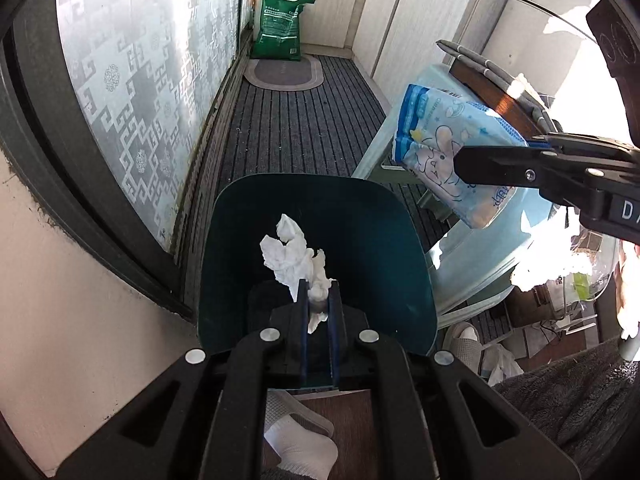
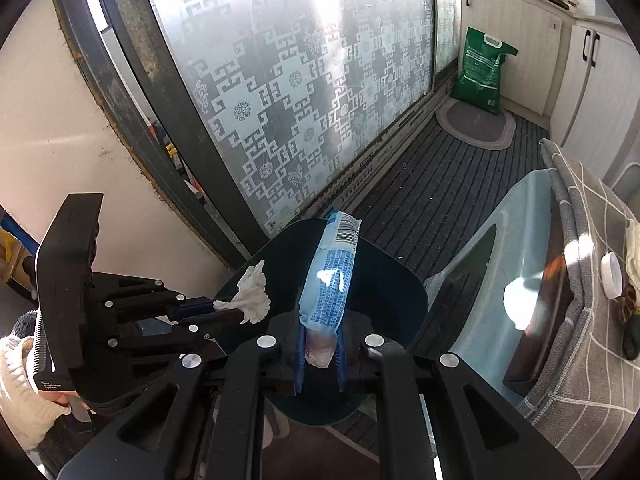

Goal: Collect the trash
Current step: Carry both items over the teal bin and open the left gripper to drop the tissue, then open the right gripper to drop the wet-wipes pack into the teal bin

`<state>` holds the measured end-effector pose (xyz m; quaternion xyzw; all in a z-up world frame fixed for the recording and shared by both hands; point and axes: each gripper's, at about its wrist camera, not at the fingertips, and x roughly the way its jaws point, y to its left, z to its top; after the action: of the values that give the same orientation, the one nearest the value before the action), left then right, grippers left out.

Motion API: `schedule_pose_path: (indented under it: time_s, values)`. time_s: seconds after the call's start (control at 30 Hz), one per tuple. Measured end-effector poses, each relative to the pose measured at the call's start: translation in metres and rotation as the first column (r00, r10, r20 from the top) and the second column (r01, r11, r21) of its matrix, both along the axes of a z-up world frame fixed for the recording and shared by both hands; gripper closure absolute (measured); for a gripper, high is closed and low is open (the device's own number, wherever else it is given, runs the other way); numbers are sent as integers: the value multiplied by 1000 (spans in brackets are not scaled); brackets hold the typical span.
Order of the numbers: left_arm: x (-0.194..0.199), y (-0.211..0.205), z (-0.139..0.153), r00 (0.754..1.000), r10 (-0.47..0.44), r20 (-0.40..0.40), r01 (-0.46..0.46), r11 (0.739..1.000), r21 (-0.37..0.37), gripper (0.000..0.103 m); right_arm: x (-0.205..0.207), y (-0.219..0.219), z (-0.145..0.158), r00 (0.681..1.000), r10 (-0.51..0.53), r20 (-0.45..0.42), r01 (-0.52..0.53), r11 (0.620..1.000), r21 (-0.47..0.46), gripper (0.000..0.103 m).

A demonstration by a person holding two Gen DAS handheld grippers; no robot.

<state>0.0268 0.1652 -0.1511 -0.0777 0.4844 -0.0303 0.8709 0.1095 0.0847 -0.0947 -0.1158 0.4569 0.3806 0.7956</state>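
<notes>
My left gripper [image 1: 319, 294] is shut on a crumpled white tissue [image 1: 294, 258] and holds it above the open dark green trash bin [image 1: 368, 240]. The left gripper also shows in the right wrist view [image 2: 224, 310], with the tissue [image 2: 254, 294] at the bin's left rim. My right gripper [image 2: 320, 338] is shut on a light blue tissue pack [image 2: 330, 276] and holds it over the bin [image 2: 400, 296]. In the left wrist view the right gripper [image 1: 504, 160] holds the pack [image 1: 440, 152] above the bin's right side.
A pale blue plastic chair [image 2: 492, 280] stands right of the bin beside a table with a grey checked cloth [image 2: 592, 264]. A frosted sliding door [image 2: 280, 92] runs along the left. A green bag [image 1: 282, 24] and a mat [image 1: 284, 74] lie at the far end by cabinets.
</notes>
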Motion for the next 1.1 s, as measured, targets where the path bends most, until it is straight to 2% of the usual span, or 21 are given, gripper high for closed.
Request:
schedule_pose_path:
  time_s: [0.2, 0.27, 0.37, 0.57, 0.67, 0.7, 0.77, 1.1]
  values:
    - [1, -2, -3, 1000, -9, -6, 9, 1000, 0, 91, -1, 3, -8, 1000, 12, -10, -12, 999, -30, 91]
    - [2, -1, -2, 1000, -3, -5, 3, 1000, 1, 83, 0, 4, -12, 1000, 13, -14, -13, 999, -42, 91]
    - [2, 1, -1, 1000, 10, -2, -10, 1000, -1, 78, 0, 6, -18, 1000, 19, -15, -20, 998, -64, 91]
    - [1, 4, 4, 1000, 23, 14, -23, 1000, -1, 77, -1, 8, -28, 999, 34, -18, -36, 994, -99, 91]
    - [-1, 2, 11, 999, 29, 38, -30, 999, 27, 75, -3, 9, -33, 999, 42, -23, -44, 993, -113, 91]
    - [-2, 1, 13, 998, 26, 50, -28, 999, 35, 73, -3, 9, -34, 999, 44, -25, -47, 992, -117, 91]
    - [-3, 1, 18, 997, 24, 67, -26, 999, 24, 59, -3, 10, -36, 998, 47, -28, -50, 991, -126, 91]
    - [-6, 1, 27, 995, 29, 97, -32, 999, 27, 59, -3, 14, -45, 997, 58, -45, -64, 987, -144, 91]
